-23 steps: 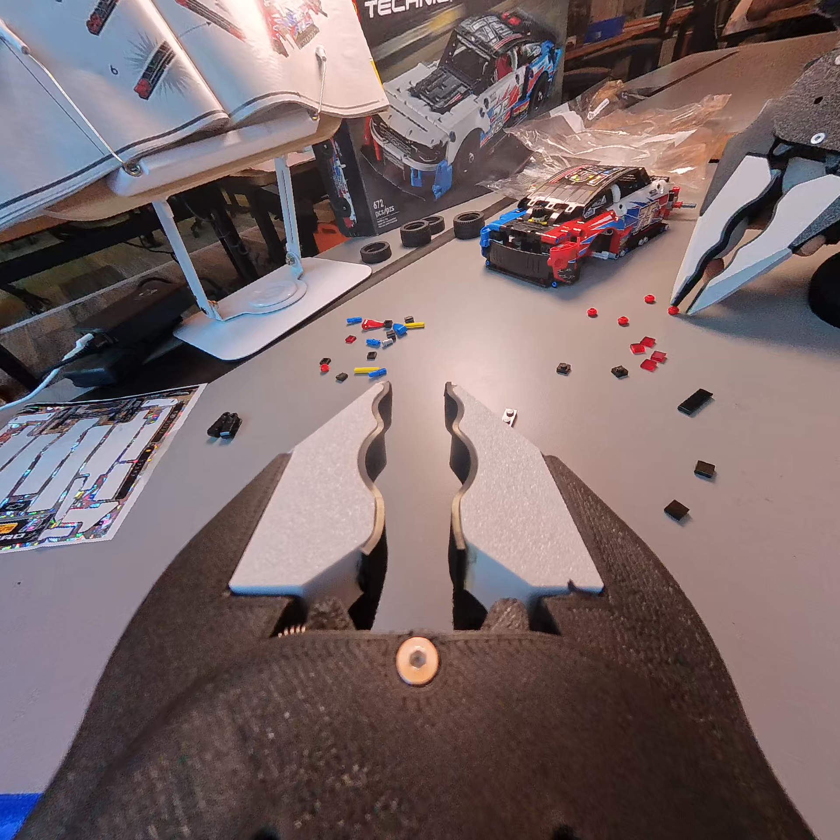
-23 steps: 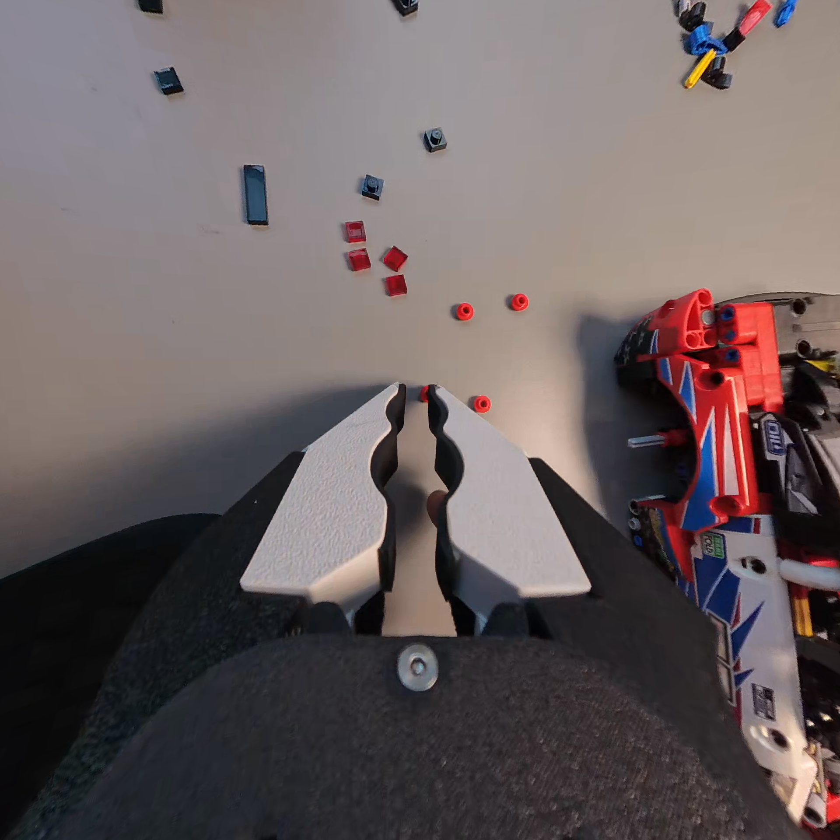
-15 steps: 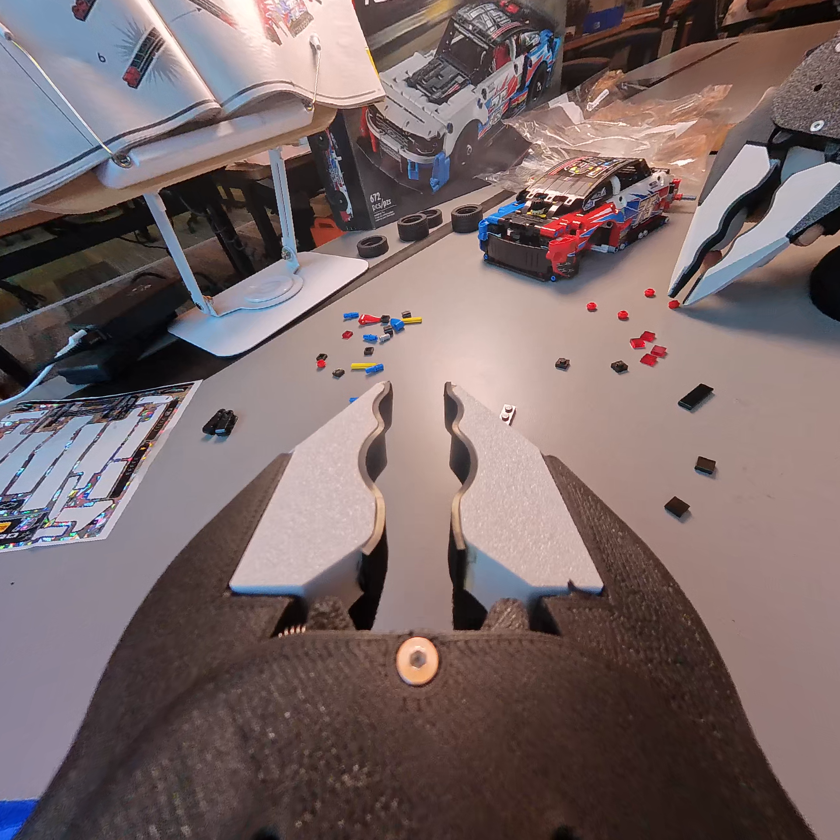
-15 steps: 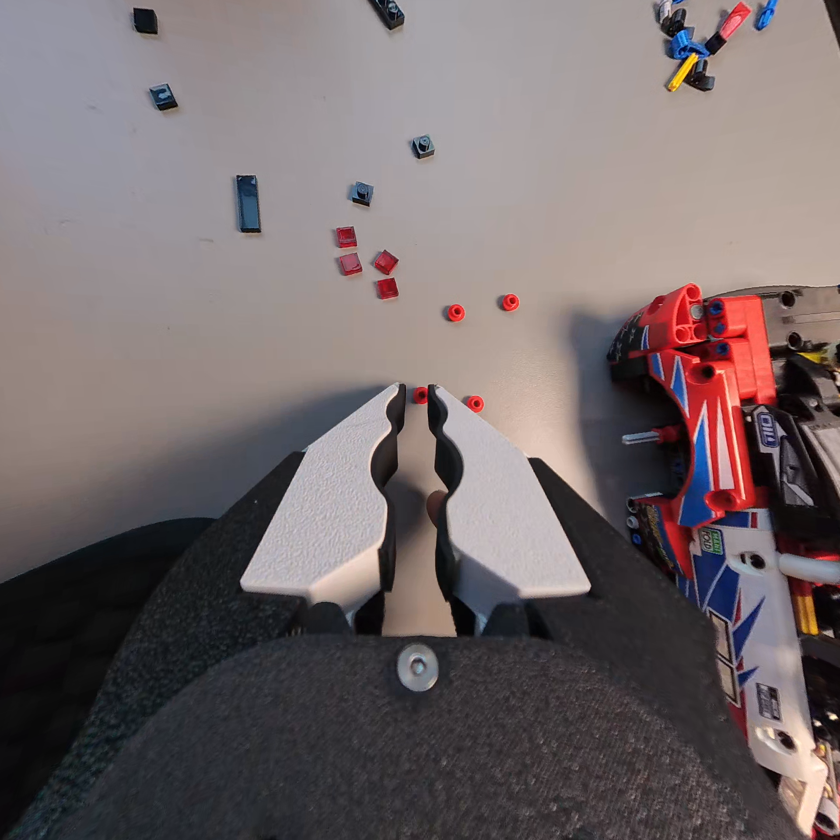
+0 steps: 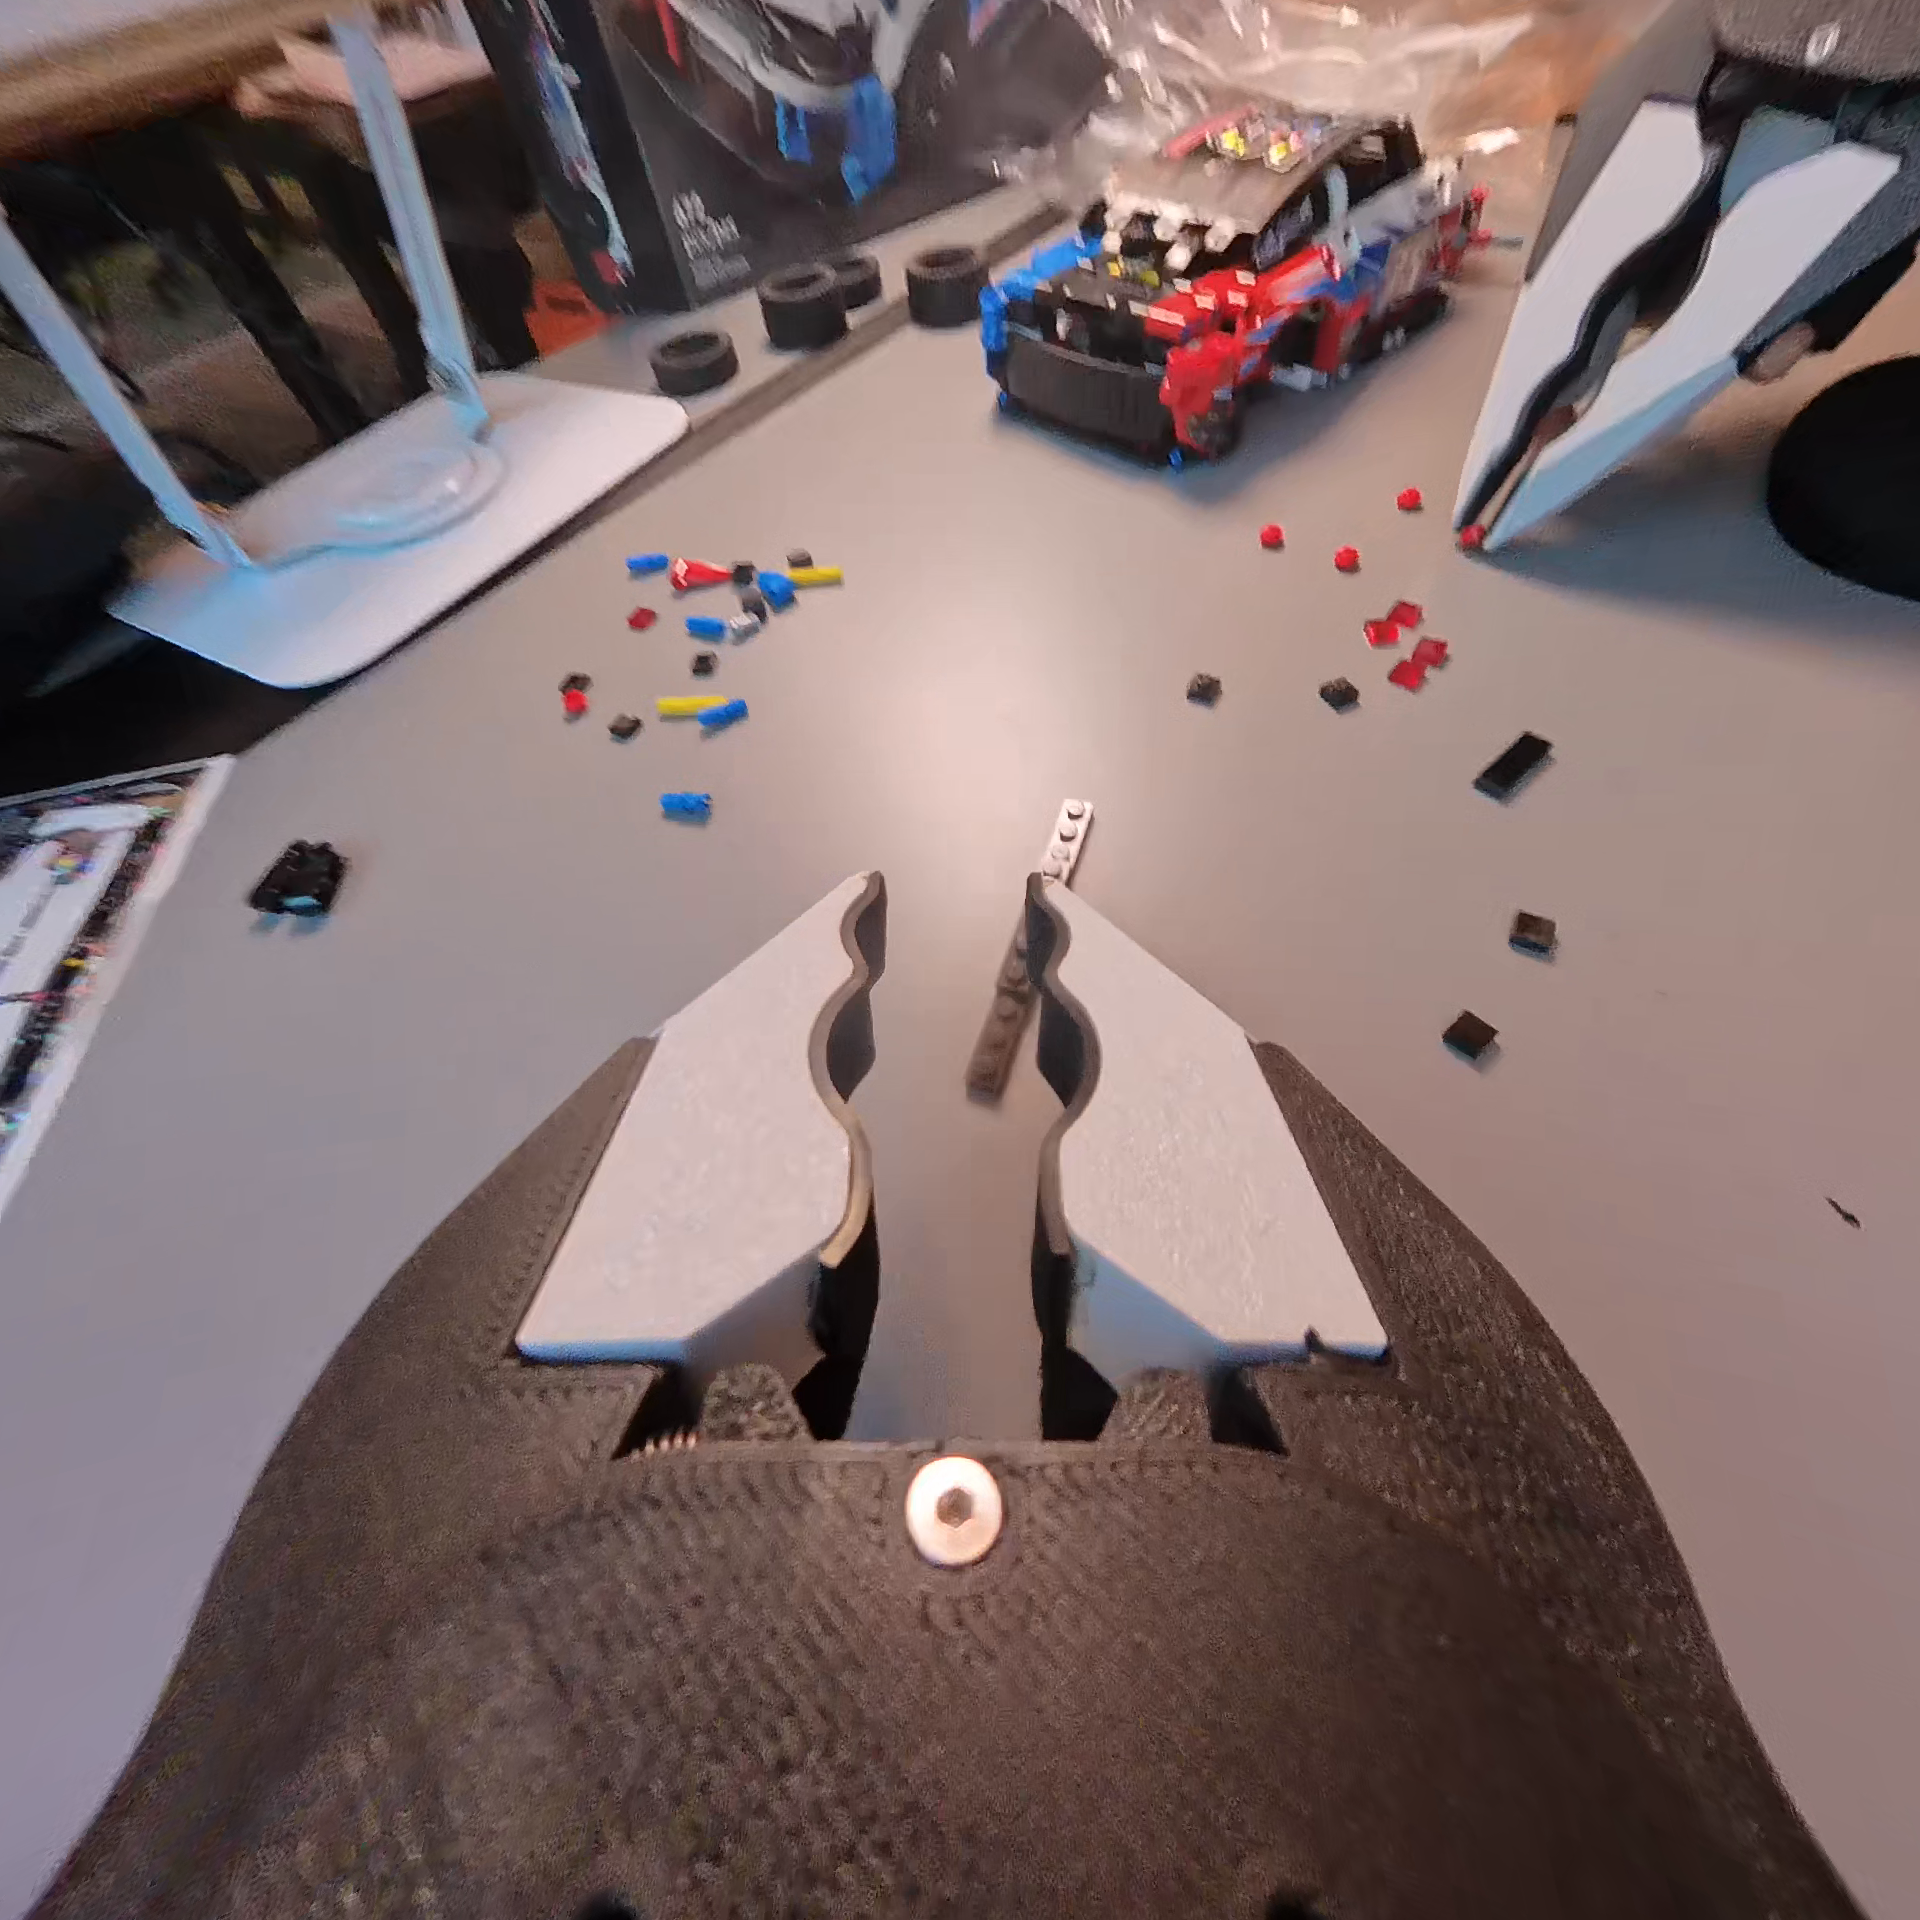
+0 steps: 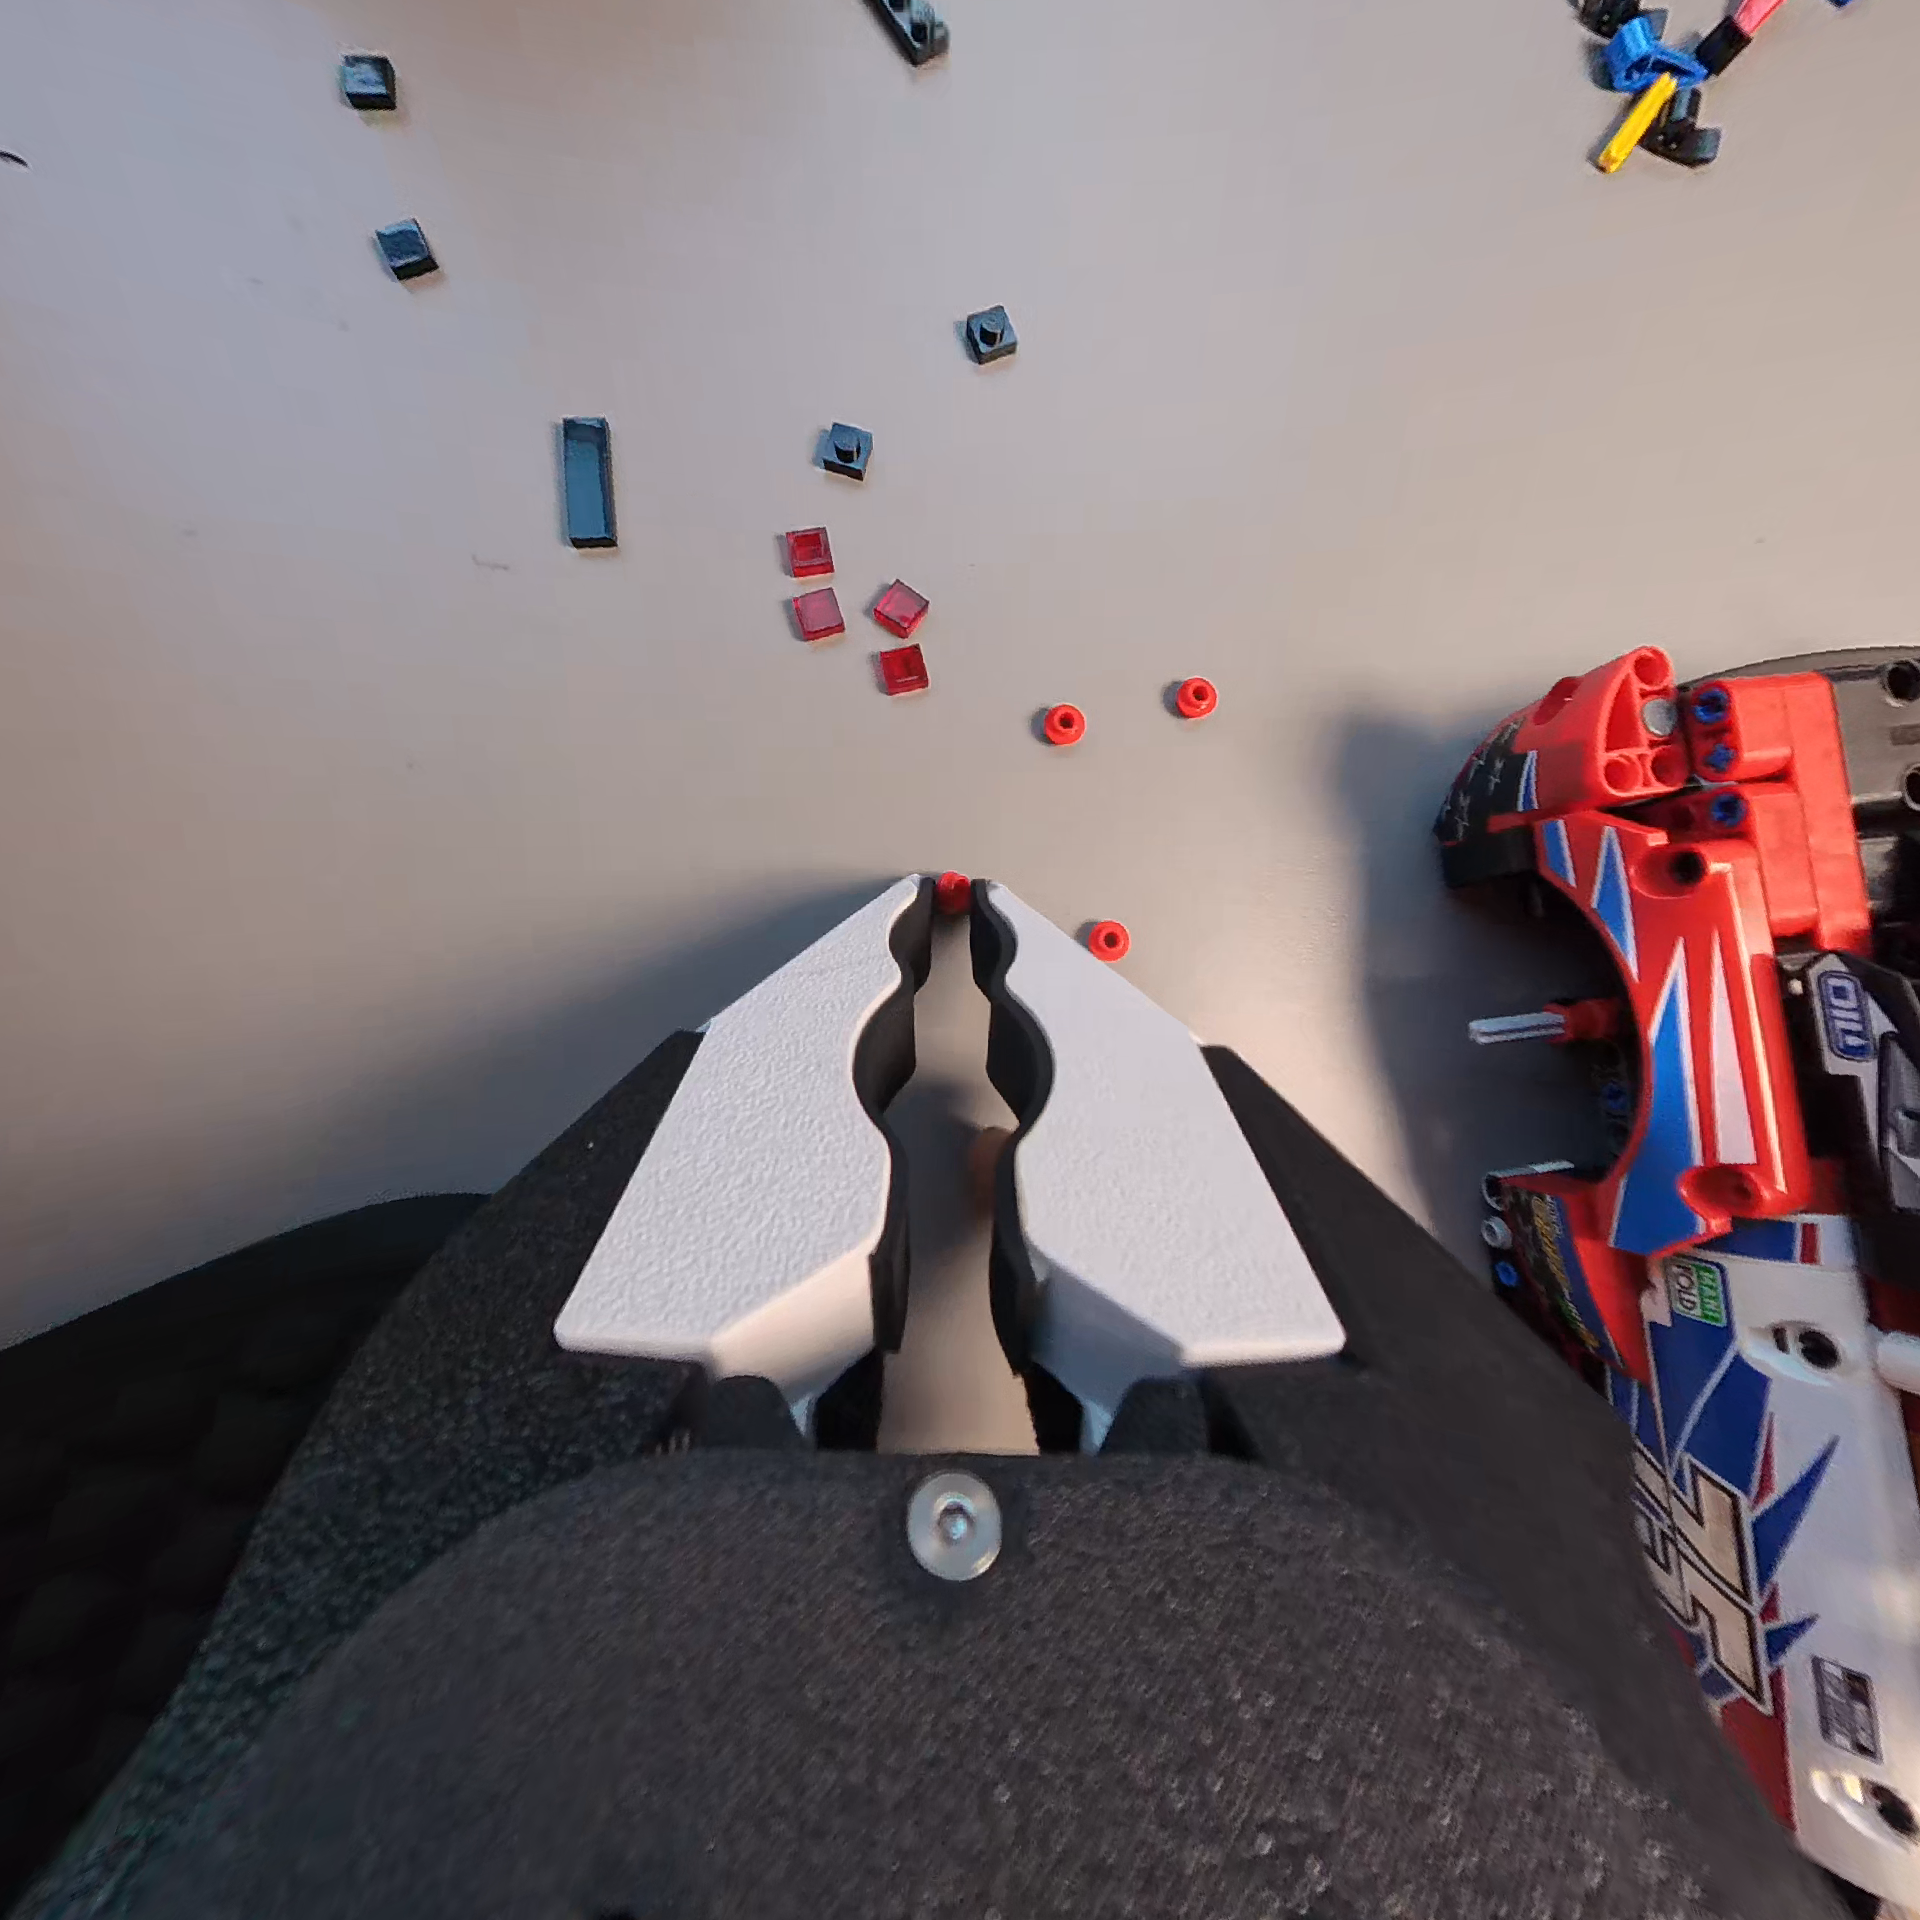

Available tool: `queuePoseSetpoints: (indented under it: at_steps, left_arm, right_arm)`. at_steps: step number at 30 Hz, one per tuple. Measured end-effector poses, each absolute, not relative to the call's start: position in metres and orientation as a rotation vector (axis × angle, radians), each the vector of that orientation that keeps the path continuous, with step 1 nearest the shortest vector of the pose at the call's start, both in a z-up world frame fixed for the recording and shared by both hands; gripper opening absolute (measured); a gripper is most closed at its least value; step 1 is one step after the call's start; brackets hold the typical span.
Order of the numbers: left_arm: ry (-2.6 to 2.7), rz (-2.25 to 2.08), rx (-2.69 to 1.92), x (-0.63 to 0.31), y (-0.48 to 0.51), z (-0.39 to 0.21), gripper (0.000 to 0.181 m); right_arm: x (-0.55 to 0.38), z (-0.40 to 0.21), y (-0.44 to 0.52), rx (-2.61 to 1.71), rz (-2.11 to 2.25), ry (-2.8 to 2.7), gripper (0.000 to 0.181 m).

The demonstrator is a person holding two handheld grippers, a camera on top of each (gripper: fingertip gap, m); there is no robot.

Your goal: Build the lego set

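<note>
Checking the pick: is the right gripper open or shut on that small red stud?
Shut on it: the right gripper pinches the small red round stud between its tips on the table.

The surface (image 5: 935,665) lies bare in a lane between the mixed bits (image 5: 717,623) and the red tiles (image 5: 1405,644). A grey plate (image 5: 1039,956) lies right at the left tongs (image 5: 954,894). The car (image 6: 1714,1091) blocks the right tongs' (image 6: 951,891) right side; studs (image 6: 1127,712) dot the way ahead.

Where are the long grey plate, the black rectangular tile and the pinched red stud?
long grey plate (image 5: 1067,840), left wrist view, studded far end.
black rectangular tile (image 6: 588,481), right wrist view, top face.
red stud (image 6: 951,891), right wrist view, visible top.
</note>
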State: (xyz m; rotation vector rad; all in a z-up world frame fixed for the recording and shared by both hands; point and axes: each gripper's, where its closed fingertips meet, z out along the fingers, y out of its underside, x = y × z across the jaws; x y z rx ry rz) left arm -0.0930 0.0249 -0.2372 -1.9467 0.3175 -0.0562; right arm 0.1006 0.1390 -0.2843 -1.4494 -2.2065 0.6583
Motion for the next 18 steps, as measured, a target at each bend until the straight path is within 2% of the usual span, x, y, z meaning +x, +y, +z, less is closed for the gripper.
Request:
queuePoseSetpoints:
  at_steps: [1,6,14,18]
  left_arm:
    - [0.336,-0.084,-2.002,-0.09,0.024,-0.248,0.027]
    - [0.441,-0.149,-2.206,-0.082,0.025,-0.28,0.031]
    - [0.607,-0.223,-2.313,-0.074,0.033,-0.285,0.007]
    - [0.693,-0.305,-2.32,-0.057,0.025,-0.286,0.006]
  right_arm:
    - [0.098,-0.282,0.137,-1.437,0.673,-2.198,0.004]
    - [0.072,-0.257,0.115,-1.342,0.823,-2.151,0.004]
    - [0.028,-0.24,0.075,-1.176,0.934,-2.242,0.004]
    - [0.011,-0.24,0.061,-1.129,0.964,-2.288,0.004]
